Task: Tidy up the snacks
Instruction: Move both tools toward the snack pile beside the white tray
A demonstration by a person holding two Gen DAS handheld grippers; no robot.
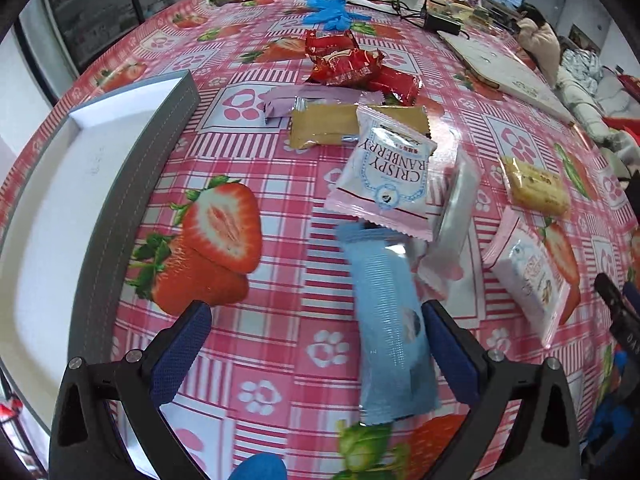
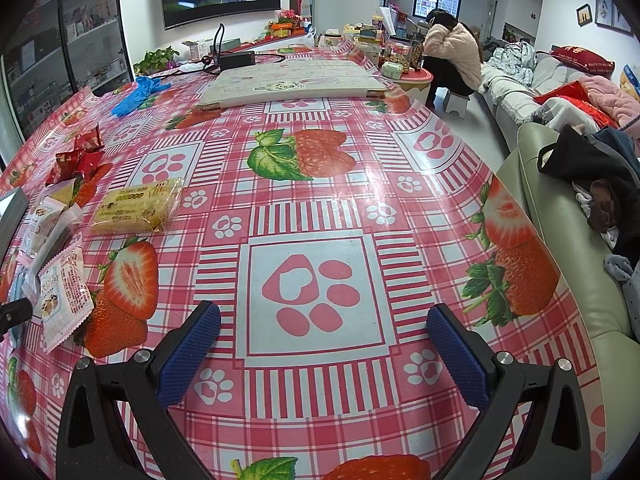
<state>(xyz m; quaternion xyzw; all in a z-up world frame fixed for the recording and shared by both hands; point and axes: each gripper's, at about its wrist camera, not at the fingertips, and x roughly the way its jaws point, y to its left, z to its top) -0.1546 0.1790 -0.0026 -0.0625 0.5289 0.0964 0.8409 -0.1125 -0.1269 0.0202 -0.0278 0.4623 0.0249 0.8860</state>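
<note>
In the left wrist view, my left gripper [image 1: 316, 334] is open over the strawberry tablecloth. A light blue snack packet [image 1: 390, 328] lies on the table next to its right finger, not held. Beyond it lie a pink "Crispy Cranberry" packet [image 1: 386, 178], a tan packet [image 1: 322, 125], a lilac packet [image 1: 282, 103], red packets [image 1: 346, 65] and a yellow cake packet [image 1: 534, 186]. A white tray with a grey rim [image 1: 132, 176] stands at the left. My right gripper [image 2: 324, 340] is open and empty over bare tablecloth; the yellow packet [image 2: 138, 206] lies to its far left.
Blue gloves [image 1: 330, 10], a black power brick with cable [image 1: 442, 20] and a flat white board [image 2: 296, 82] lie at the far end. A sofa [image 2: 560, 216] with clothes runs along the table's right edge. A person [image 2: 452, 52] sits beyond.
</note>
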